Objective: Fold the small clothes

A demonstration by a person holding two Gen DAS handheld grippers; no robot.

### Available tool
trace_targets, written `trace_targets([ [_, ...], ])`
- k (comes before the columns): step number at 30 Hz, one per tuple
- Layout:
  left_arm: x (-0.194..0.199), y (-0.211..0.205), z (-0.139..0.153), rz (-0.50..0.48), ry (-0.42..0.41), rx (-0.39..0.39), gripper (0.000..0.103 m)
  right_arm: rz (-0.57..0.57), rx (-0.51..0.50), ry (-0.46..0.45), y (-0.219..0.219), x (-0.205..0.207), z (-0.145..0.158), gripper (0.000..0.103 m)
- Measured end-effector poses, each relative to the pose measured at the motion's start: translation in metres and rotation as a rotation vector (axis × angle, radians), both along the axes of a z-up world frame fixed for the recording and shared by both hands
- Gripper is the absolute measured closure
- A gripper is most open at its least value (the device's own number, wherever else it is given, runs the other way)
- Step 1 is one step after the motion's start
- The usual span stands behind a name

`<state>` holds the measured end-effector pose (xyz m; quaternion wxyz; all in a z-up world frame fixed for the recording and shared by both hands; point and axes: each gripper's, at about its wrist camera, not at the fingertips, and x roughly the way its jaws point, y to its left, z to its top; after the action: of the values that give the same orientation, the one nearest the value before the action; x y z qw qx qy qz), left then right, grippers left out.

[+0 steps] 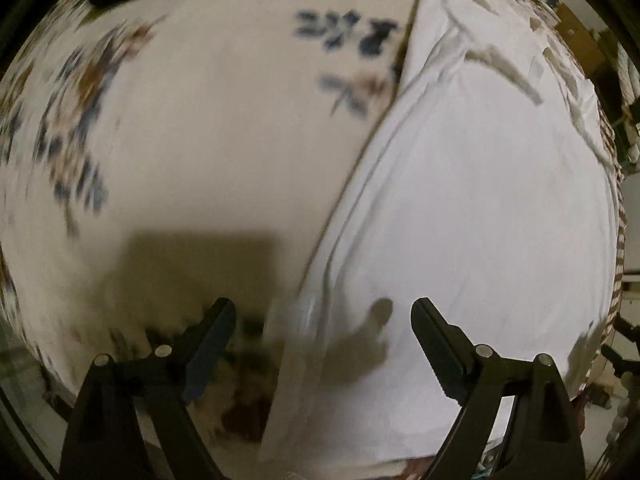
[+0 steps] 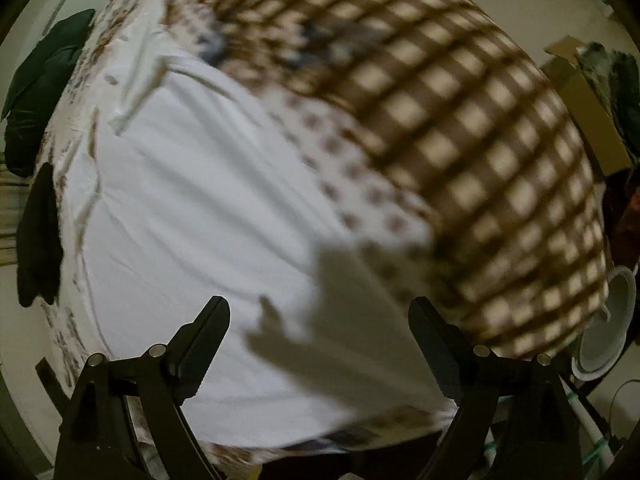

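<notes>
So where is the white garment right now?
The white garment lies spread flat on the patterned bedcover, filling the right half of the left wrist view. In the right wrist view it lies left of centre, beside the brown checked part of the cover.

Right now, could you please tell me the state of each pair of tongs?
Left tongs: open, holding nothing, above the white garment.
Right tongs: open, holding nothing.

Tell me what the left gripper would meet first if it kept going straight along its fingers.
Most likely the white garment spread on the floral sheet. The left gripper is open and empty above the garment's edge, so depth is uncertain.
</notes>
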<state>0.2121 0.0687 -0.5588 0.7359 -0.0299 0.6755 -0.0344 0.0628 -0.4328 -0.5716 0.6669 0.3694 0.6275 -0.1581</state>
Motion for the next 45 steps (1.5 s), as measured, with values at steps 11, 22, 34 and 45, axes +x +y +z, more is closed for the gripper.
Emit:
trace_targets([
  [11,-0.073,-0.003,-0.036,0.059,0.048,-0.016,0.015,-0.04,0.163,-0.077,-0.03,-0.108,-0.053,0.037],
  [22,-0.117,-0.008,-0.011,0.068,-0.059,-0.085,0.099,0.062,0.158,-0.141,0.001,-0.116,-0.038,0.099],
  [34,-0.126,0.026,0.078,0.16,-0.181,-0.228,0.1,0.003,0.25,-0.232,0.004,-0.098,0.033,0.099],
  [45,-0.029,0.018,0.154,0.232,-0.313,-0.307,0.1,-0.064,0.312,-0.388,-0.03,-0.032,0.118,0.099],
])
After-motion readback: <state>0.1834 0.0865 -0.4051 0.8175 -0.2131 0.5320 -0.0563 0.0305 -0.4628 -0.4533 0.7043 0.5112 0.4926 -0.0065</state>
